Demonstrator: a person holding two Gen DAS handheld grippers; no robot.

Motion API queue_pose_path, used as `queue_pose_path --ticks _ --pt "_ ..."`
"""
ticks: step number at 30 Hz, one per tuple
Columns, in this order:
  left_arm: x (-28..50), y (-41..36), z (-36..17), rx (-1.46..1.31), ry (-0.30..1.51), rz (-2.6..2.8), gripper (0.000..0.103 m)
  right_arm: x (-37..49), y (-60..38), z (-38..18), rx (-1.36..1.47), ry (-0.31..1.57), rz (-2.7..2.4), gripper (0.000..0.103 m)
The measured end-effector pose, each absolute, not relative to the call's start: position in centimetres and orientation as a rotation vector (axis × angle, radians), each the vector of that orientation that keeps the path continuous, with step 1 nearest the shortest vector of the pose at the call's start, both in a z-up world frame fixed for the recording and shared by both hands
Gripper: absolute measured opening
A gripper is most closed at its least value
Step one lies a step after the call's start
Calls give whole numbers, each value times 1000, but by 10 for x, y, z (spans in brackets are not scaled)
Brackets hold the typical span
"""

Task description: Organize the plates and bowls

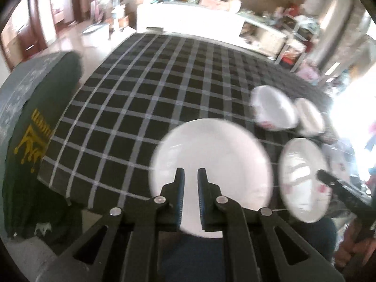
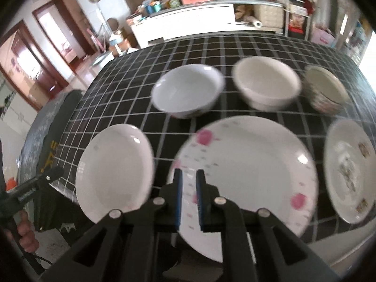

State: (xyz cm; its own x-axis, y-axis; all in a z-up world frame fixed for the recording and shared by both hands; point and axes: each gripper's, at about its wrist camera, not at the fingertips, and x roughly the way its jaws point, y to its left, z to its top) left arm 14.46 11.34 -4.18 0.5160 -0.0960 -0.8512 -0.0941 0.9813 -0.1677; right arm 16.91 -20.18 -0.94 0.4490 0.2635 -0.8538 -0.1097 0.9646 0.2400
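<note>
A plain white plate [image 1: 211, 145] [image 2: 115, 171] lies at the table's near left edge, directly under my left gripper [image 1: 190, 169], whose jaws stand nearly together with nothing in them. To its right, a pink-flowered plate [image 2: 246, 164] [image 1: 303, 181] lies under my right gripper [image 2: 189, 170], also nearly closed and empty. A third patterned plate [image 2: 350, 171] is at the far right. Behind the plates stand a bluish-white bowl [image 2: 185, 91], a cream bowl [image 2: 265, 84] and a patterned bowl [image 2: 325, 91]. Each gripper shows in the other's view, the right gripper [image 1: 320, 175] over the pink plate and the left gripper [image 2: 55, 172] left of the white plate.
A black cloth with white grid lines [image 1: 152, 89] covers the table. A dark green chair back with a yellow crown print [image 1: 30, 141] stands against the left edge. A hand [image 2: 25, 232] grips the left tool's handle. A cluttered white counter [image 2: 188, 18] runs behind the table.
</note>
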Motion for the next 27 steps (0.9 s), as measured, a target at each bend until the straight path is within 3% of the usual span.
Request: queue_pose_path --ticks 13,27 --pt "152 -27 -47 -2 1063 -283 10 141 -265 4 166 1024 135 14" --pt "185 -47 -88 8 1160 -277 10 155 -305 -27 223 1081 87 14"
